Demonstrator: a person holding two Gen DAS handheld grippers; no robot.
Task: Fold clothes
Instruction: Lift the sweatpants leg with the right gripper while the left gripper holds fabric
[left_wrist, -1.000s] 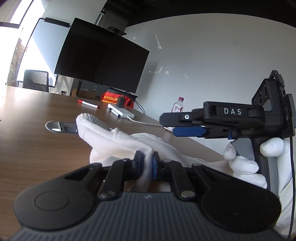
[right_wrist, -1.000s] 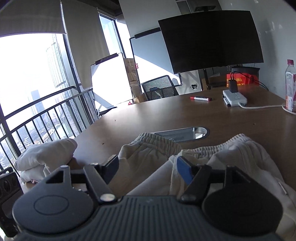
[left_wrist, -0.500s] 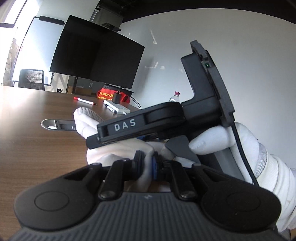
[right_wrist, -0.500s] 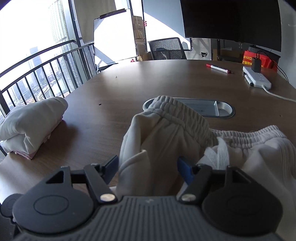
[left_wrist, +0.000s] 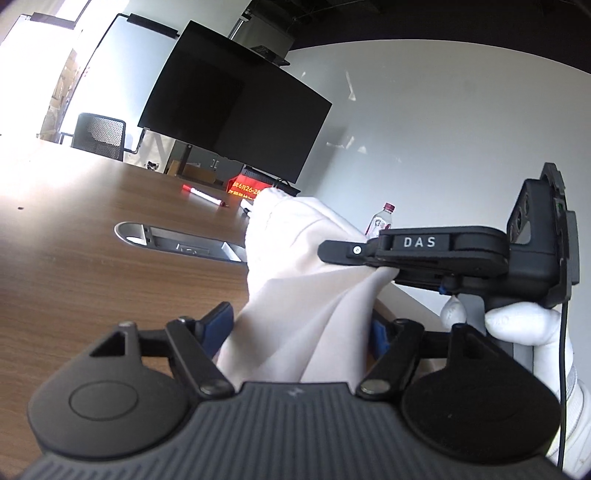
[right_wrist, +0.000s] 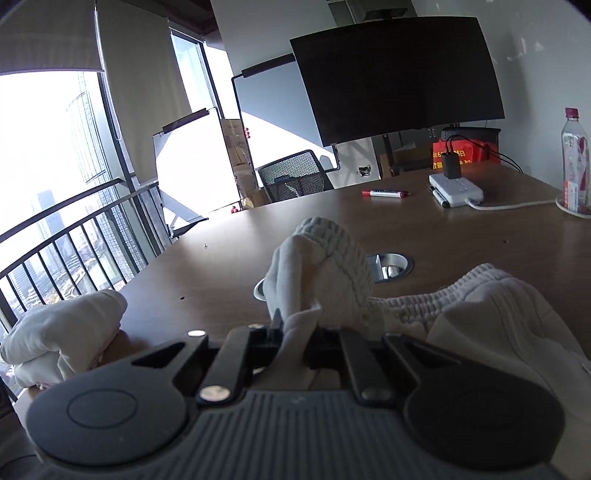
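Left wrist view: your left gripper (left_wrist: 301, 326) is opening, and the soft white pants (left_wrist: 303, 280) hang loose between its fingers. Right wrist view: your right gripper (right_wrist: 295, 332) is closing, pinching what looks like the pants' thick waistband (right_wrist: 343, 254) above the table (right_wrist: 461, 236). Floppy cloth, so hold the waistband.

L tool (left_wrist: 301, 323) jaws opening, white garment (left_wrist: 303, 295) hanging between them, pads not pressing it. R tool (left_wrist: 373, 254), marked DAS, comes in from the right w/ a gloved hand (left_wrist: 517, 325) and pinches the cloth's upper edge above the brown worktop (left_wrist: 92, 240); bottle (left_wrist: 380, 219) behind
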